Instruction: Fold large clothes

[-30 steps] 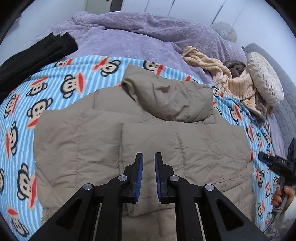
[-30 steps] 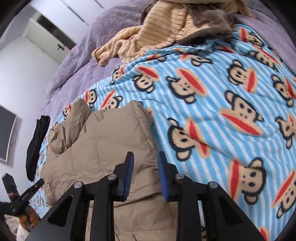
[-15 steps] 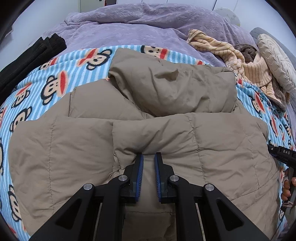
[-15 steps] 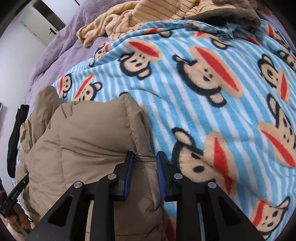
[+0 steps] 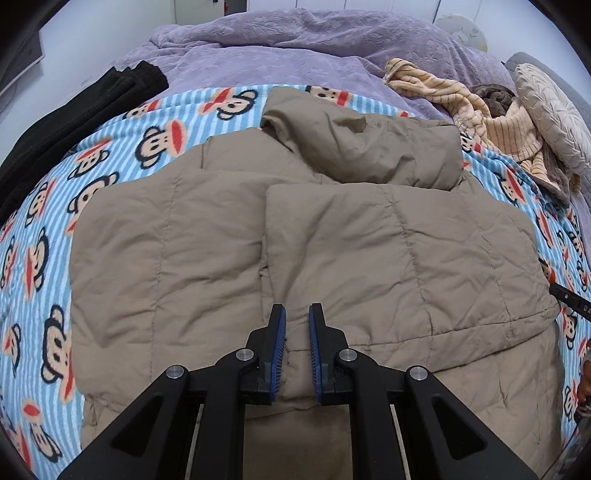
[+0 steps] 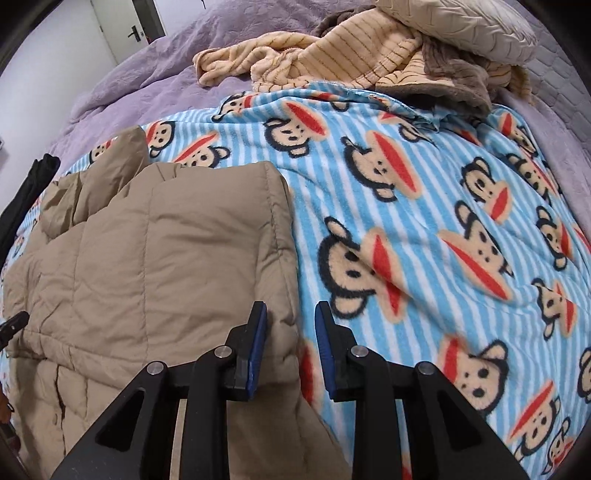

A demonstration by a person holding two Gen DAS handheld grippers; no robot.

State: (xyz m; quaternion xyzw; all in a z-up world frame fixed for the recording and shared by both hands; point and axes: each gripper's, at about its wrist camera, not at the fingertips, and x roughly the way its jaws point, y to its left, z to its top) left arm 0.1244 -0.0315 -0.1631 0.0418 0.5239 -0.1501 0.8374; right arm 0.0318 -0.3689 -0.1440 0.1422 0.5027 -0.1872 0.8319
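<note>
Coat (image 5: 207, 236) first: it is big, tan and puffy, and it lies flat in the middle of the bed on the monkey blanket (image 6: 424, 229). Its sides are folded in over the middle, and the hood (image 5: 369, 147) sits bunched at the far end.

The left gripper (image 5: 296, 345) hangs over the near middle of the coat. Its fingers are a little apart, with coat showing in the gap. I cannot tell if they press the cloth. The right gripper (image 6: 290, 345) is at the coat's right edge with its fingers wide apart — one over the coat, one over the blanket. Neither one is holding anything.

What could go wrong? The coat is thick and springy, so I think a fold could pop back open once it is let go. The cloth looks smooth, so a thin pinch may slip out. A grab at the edge may catch the blanket too and drag it along. The lumpy hood could make the next fold lopsided.

Room to move: there is lots of bare blanket to the right of the coat, and a strip to the left. Past that strip lies a black cloth (image 5: 74, 110). Beyond the hood is the purple quilt (image 5: 295, 48). At the far right sit a striped cloth (image 6: 332, 55) and a pillow (image 6: 461, 26) — well apart from the coat.
</note>
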